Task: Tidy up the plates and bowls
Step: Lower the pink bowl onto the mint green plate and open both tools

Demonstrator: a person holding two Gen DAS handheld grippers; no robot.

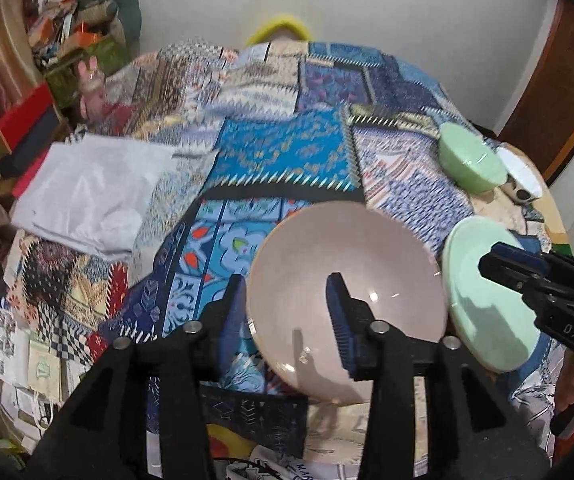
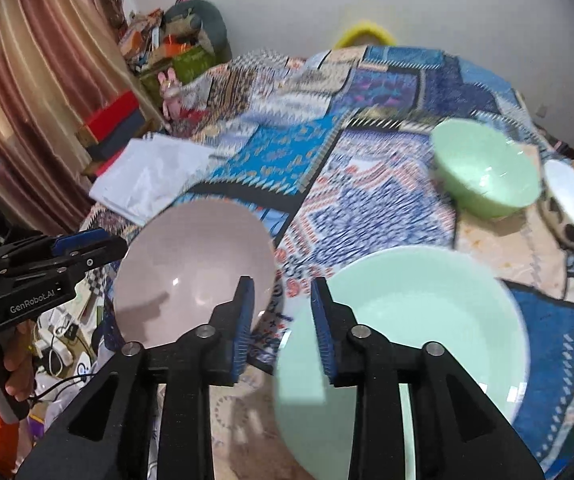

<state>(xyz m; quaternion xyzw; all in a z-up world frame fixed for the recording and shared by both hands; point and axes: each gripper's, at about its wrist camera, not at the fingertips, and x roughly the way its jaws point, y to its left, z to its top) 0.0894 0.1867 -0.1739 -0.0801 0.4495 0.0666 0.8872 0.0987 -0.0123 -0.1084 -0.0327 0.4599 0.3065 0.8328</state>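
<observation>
Claws hovered apart-jawed and empty: left claw [image 1: 287, 320] straddled the pink bowl's [image 1: 347, 276] near rim, right claw [image 2: 283, 320] straddled the green plate's [image 2: 427, 320] rim, seemingly for lifting.

A patchwork-covered table [image 1: 287, 152] carries bowls [image 1: 469, 160], plates [image 2: 407, 320] and a white cloth [image 1: 87, 192].

A lived-in room of a home: a round tabletop [image 2: 547, 360] under a patchwork cloth [image 2: 367, 168] carries everyday bowls [image 2: 483, 172] and plates [image 2: 427, 320]. Striped curtains [image 2: 47, 80] hang at the left beside stacked boxes [image 2: 115, 120], a heap of household clutter [image 2: 159, 40] and a toy rabbit [image 2: 171, 88] against a plain white wall [image 2: 287, 0].
</observation>
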